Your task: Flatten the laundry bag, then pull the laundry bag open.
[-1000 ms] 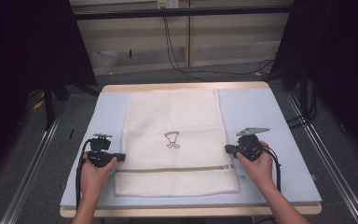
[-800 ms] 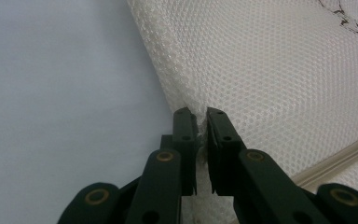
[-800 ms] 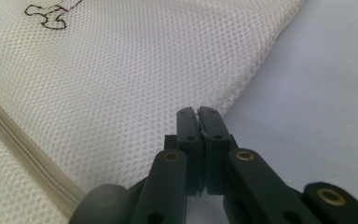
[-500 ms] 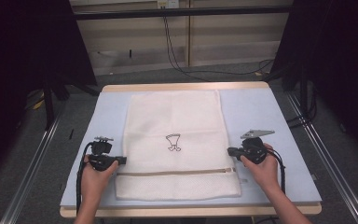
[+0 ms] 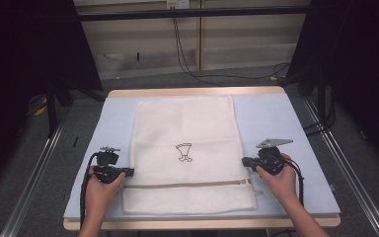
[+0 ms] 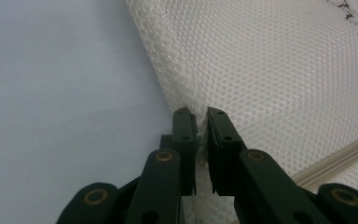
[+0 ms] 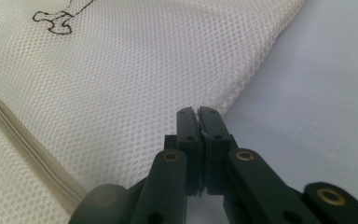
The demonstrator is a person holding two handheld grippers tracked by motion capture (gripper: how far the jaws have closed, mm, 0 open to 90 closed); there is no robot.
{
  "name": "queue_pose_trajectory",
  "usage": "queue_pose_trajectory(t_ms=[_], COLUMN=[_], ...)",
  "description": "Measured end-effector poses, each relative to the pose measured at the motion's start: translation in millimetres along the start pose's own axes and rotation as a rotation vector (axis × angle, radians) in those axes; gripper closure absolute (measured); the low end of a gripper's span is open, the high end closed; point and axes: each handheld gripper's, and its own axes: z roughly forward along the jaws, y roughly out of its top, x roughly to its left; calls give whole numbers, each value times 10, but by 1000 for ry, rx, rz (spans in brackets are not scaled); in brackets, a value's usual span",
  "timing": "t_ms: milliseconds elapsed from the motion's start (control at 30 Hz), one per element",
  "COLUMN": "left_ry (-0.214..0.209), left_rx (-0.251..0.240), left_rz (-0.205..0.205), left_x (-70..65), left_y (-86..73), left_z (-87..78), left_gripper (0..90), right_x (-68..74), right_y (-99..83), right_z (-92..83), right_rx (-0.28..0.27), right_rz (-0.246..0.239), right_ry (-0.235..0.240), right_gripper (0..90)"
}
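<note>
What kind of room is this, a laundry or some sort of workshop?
Probably a lab or test workshop, not a laundry. One mesh laundry bag lies on a bare work table flanked by metal rails, loose cables trail over the floor behind, and each hand holds a wired claw tool.

Even bright table, dark surround, blurred foreground

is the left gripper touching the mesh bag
Touching. The left gripper view shows the left gripper shut on the mesh bag, its edge bunched between the jaws.
</note>
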Motion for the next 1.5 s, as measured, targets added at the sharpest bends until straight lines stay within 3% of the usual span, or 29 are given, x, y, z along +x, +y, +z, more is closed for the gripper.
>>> queue_pose_trajectory(t_ms=[333, 467, 533, 600, 667, 700, 800, 933, 967, 1100, 1233, 1333, 1467, 1500], left_ry=[5, 44, 33, 24, 4, -11, -50, -66, -90, -96, -114, -127, -171, -199], left_rx=[7, -33, -25, -59, -53, -67, -95, -77, -74, -72, -80, -84, -59, -48], left_rz=[-11, -34, -14, -24, -6, 9, 4, 8, 19, 61, 59, 86, 91, 84], left_x=[3, -22, -19, -56, -67, -127, -239, -340, -397, -515, -604, -740, -912, -964], left_y=[-1, 17, 38, 53, 66, 93, 141, 181, 203, 253, 292, 326, 363, 378], left_z=[-5, -31, -72, -92, -108, -116, -105, -83, -56, -10, 22, 81, 144, 165], left_gripper=[825, 708, 712, 670, 644, 635, 613, 605, 603, 603, 556, 553, 546, 533], right_x=[22, 27, 7, -9, -9, 3, 31, 60, 66, 34, 40, 49, 65, 72], right_y=[-17, -17, -20, -26, -31, -46, -73, -104, -140, -202, -269, -295, -316, -326], right_z=[-12, -42, -71, -106, -124, -147, -182, -219, -252, -323, -365, -385, -403, -407], right_rx=[4, -24, -47, -53, -58, -62, -65, -54, -70, -91, -86, -87, -88, -84], right_rz=[-11, -29, -34, -22, -21, -39, -65, -106, -119, -139, -154, -158, -168, -174], right_ry=[-2, -29, -53, -41, -38, -25, -14, -8, 11, 14, 11, 17, 19, 22], right_gripper=[879, 796, 748, 753, 759, 787, 834, 870, 900, 900, 900, 900, 900, 900])
